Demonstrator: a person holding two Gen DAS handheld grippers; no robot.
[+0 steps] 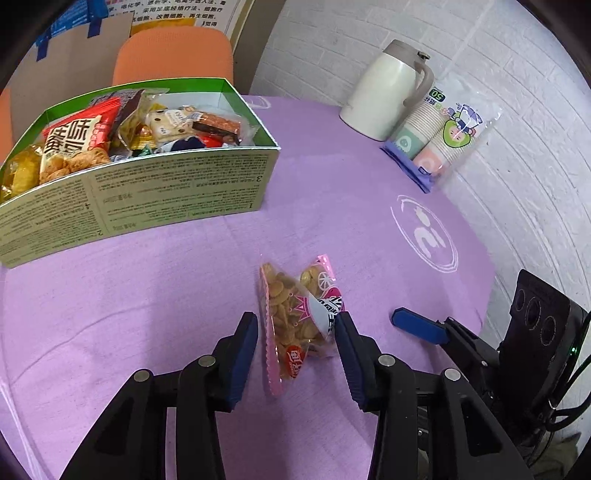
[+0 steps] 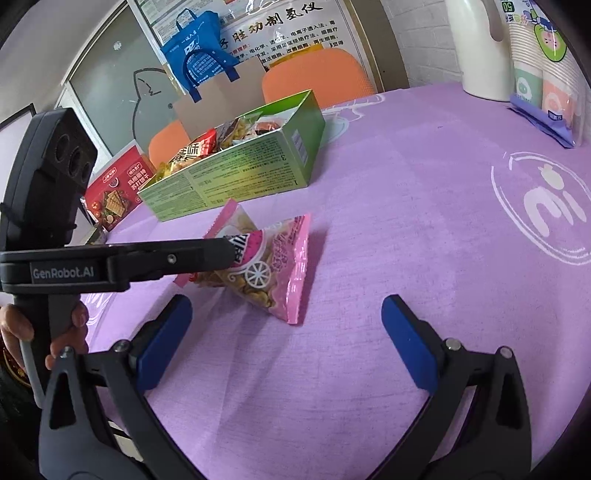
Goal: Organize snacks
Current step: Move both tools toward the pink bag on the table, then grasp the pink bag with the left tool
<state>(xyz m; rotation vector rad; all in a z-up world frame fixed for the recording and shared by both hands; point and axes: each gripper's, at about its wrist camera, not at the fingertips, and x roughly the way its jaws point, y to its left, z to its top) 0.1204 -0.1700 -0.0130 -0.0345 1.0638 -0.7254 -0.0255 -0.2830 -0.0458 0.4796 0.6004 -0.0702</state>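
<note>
Place: an office break or meeting room, by its look.
Walls: white painted brick (image 1: 369, 44) at 1 o'clock; printed poster (image 2: 280, 33) at 12.
Furniture: purple-clothed table (image 1: 332, 221), orange chairs (image 1: 173, 55).
Refreshments: thermos jug (image 1: 388, 88), sleeve of paper cups (image 1: 443, 133) at 2 o'clock.

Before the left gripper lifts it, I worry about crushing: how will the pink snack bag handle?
Likely light and floppy: the snack bag is thin film, puffed into a pyramid. Its loose small crackers look brittle, so a hard squeeze by the left gripper may break them. The glossy film might slip.
</note>
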